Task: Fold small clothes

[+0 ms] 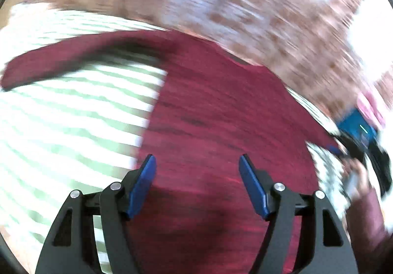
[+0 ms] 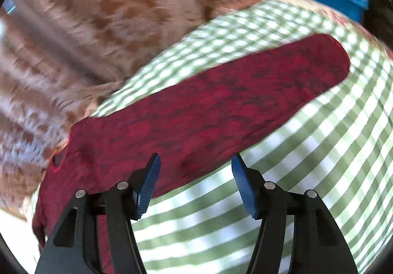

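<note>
Table (image 2: 319, 151) is covered by a green-and-white checked cloth (image 1: 73, 121); the cloth reaches the table edge, beyond which a brown patterned floor (image 2: 110, 16) shows, blurred in both views.

Lying directly on the cloth: one dark red long-sleeved garment (image 1: 216, 114), spread flat. Left wrist view: the body occupies the centre, and one sleeve (image 1: 73, 58) extends out to the left across the checks. Right wrist view: a sleeve (image 2: 245, 92) lies diagonally, cuff end toward the upper right, fully on the cloth; the garment's left part sits at the table edge.
</note>
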`<action>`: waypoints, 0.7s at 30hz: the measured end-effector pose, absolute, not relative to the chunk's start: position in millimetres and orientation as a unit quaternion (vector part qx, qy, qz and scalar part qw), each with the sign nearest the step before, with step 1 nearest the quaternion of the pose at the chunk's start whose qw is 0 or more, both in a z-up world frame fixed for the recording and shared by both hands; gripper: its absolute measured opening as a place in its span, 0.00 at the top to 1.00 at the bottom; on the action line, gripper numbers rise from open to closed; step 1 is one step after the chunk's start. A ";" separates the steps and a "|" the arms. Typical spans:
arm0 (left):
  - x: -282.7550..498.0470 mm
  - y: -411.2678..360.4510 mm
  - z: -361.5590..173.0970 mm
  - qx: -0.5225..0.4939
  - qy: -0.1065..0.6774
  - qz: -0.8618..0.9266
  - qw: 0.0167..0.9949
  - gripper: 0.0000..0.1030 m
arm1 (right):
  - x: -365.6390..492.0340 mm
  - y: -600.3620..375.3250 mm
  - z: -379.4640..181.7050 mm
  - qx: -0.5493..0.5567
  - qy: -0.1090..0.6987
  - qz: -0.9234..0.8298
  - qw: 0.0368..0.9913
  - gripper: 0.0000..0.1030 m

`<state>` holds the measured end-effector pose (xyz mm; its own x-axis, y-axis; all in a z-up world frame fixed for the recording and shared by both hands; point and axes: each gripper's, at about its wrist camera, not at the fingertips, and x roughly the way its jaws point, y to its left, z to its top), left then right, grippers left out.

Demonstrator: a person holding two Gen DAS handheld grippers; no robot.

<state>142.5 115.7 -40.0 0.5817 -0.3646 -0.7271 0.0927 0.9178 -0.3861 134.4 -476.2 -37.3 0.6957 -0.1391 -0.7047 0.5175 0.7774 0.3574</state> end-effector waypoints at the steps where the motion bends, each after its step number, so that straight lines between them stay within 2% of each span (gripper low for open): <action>1: 145.7 137.3 -43.0 -0.171 0.439 -0.100 0.877 0.32 | 138.8 -453.1 -34.5 0.260 0.345 -0.162 0.887 0.36; 9: 159.2 319.1 -74.4 -0.330 0.407 0.108 0.845 0.32 | 178.5 -259.6 -53.1 0.085 0.399 0.036 0.912 0.36; 15: 186.3 377.0 -85.6 -0.329 0.400 0.166 0.839 0.33 | 193.8 -170.2 -79.7 -0.028 0.417 0.084 0.904 0.36; 19: 215.1 388.6 -88.5 -0.315 0.404 0.168 0.843 0.35 | 200.6 -164.0 -87.7 -0.035 0.416 0.069 0.906 0.21; 20: 221.2 389.2 -89.4 -0.311 0.406 0.163 0.844 0.42 | 202.4 -169.3 -91.2 -0.025 0.419 0.069 0.905 0.19; 21: 228.5 393.3 -92.7 -0.307 0.412 0.160 0.843 0.53 | 204.0 -170.0 -93.4 -0.018 0.418 0.072 0.905 0.18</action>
